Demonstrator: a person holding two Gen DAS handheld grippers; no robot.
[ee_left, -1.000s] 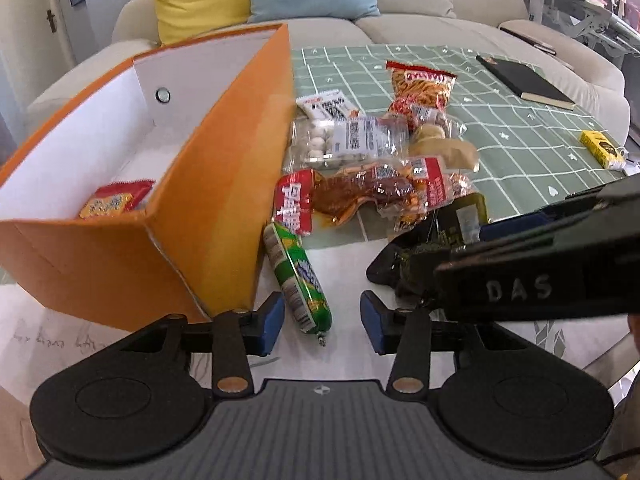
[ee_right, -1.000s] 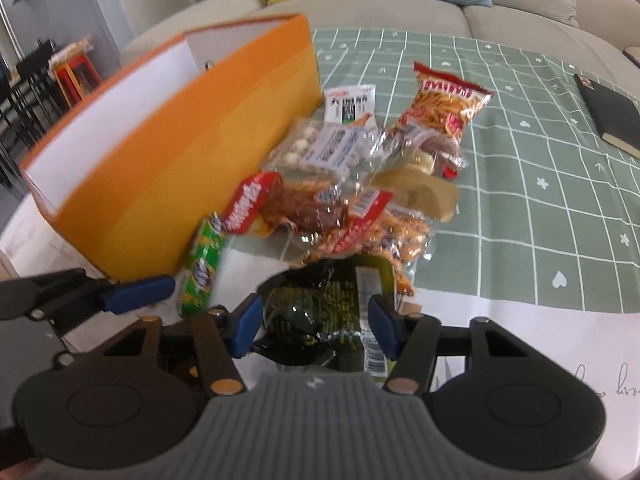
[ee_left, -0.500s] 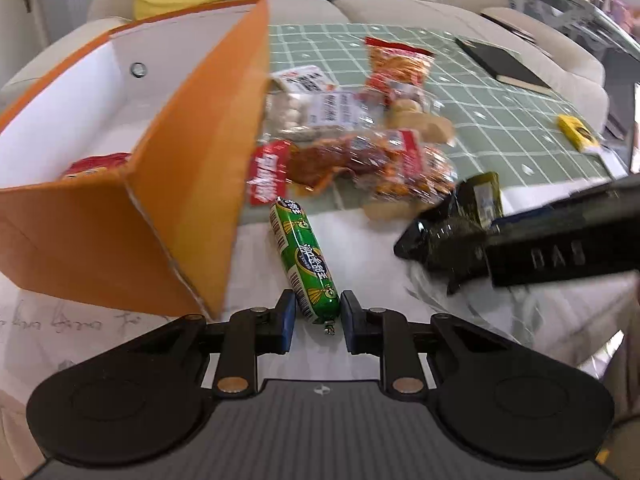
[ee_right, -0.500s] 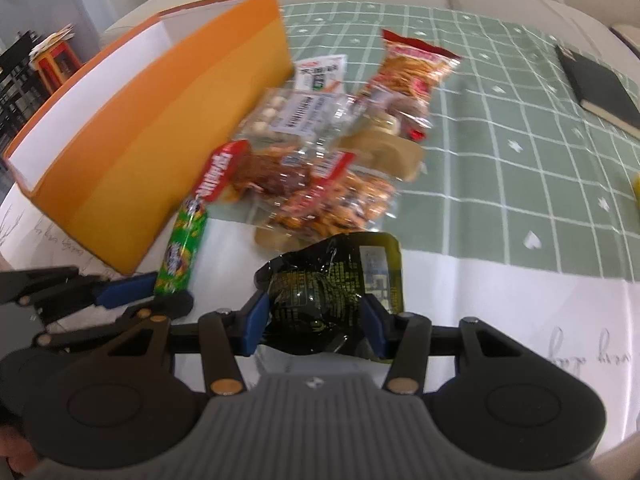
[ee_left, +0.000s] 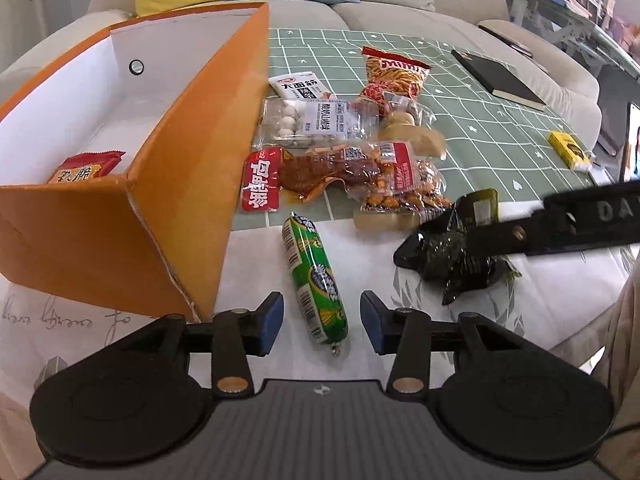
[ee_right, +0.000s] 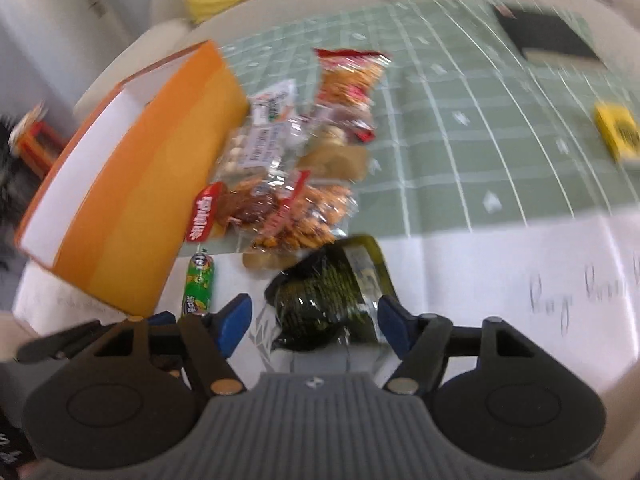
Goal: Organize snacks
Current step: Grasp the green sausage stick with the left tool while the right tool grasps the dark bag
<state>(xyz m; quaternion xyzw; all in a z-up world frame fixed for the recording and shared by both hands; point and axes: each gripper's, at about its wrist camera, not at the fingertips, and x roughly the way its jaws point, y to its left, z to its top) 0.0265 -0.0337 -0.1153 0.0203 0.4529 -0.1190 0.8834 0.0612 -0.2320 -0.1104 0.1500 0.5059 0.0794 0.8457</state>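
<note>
The left claw (ee_left: 322, 326) is held with its blue-padded fingers (ee_left: 269, 322) spread apart, one on each side of the near end of a green sausage stick (ee_left: 314, 280) without touching it. The sausage lies flat on the white part of the worktop (ee_left: 248, 264), just beside the front corner of the orange box (ee_left: 160, 200). Inside the box, a single red snack packet (ee_left: 86, 166) is seen resting against the near wall.

The right claw (ee_right: 314, 322) is likewise held apart, and a dark green crinkled packet (ee_right: 332, 292) is framed between its fingers; in the left wrist view the same packet (ee_left: 452, 248) is seen on the white worktop with the black arm of the right claw lying over it. Whether the pads are in contact with the packet cannot be told, as the right wrist view is blurred.

Behind the sausage, on the green checked cloth (ee_left: 500, 136), the remaining snacks are piled together: a red-labelled pouch of braised meat (ee_left: 320, 170), a clear bag of peanuts (ee_left: 404, 192) partly overlapping it, a clear bag of white balls (ee_left: 308, 122), a small white sachet (ee_left: 298, 86) and a red bag of crisps (ee_left: 394, 72) at the back. A black notebook (ee_left: 498, 78) and a small yellow box (ee_left: 568, 150) are seen well apart from the pile on the right.
</note>
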